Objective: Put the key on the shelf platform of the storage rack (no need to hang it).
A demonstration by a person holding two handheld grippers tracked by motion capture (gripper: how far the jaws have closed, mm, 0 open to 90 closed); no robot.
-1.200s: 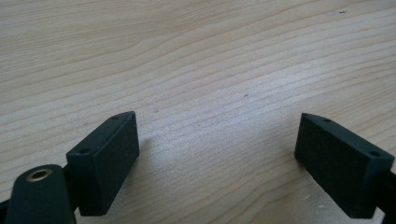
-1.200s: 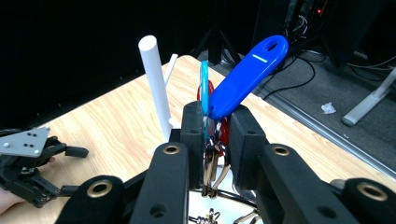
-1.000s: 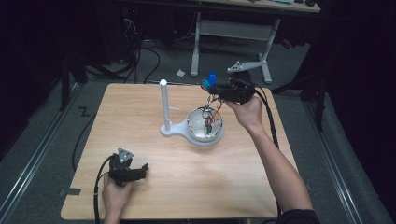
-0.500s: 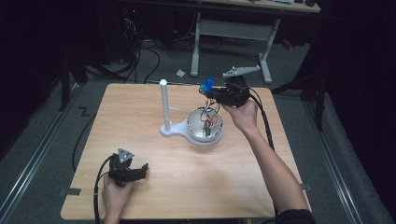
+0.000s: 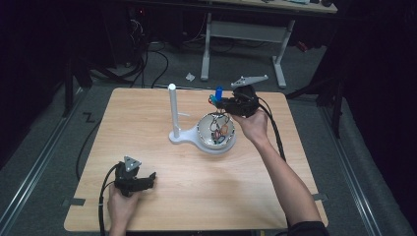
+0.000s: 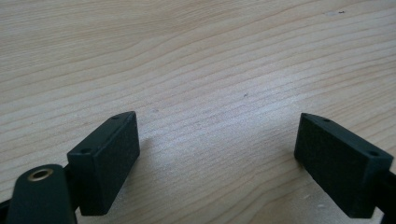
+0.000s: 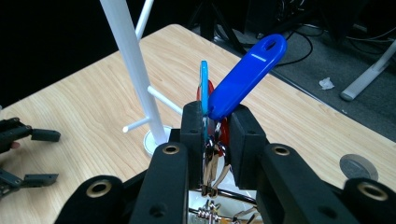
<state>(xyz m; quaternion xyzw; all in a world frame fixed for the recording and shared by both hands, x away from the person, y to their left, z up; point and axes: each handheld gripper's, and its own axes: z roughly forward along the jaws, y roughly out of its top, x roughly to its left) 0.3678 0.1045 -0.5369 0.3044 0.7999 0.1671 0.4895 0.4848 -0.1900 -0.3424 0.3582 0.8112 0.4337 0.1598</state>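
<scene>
My right gripper (image 7: 215,119) (image 5: 220,101) is shut on a bunch of key tags: a blue tag (image 7: 247,74) (image 5: 218,92), a thin light-blue tag (image 7: 204,88) and a red tag (image 7: 211,91), with metal rings hanging below. It hovers above the white bowl (image 5: 204,136), which holds more keys and tags. A white stand (image 5: 172,110) (image 7: 130,65) with short side pegs rises from the bowl's base, left of the gripper. My left gripper (image 6: 219,158) (image 5: 147,178) rests low on the wooden table (image 5: 147,123), open, nothing between its jaws.
A small round metal disc (image 7: 358,166) lies on the table by the right gripper. Beyond the table's far edge stand a desk frame (image 5: 246,39) and cables on the dark floor. Bare wood lies under the left gripper (image 6: 210,70).
The right gripper has lifted the tag bunch a little and shifted left toward the stand. The left gripper has stayed put.
</scene>
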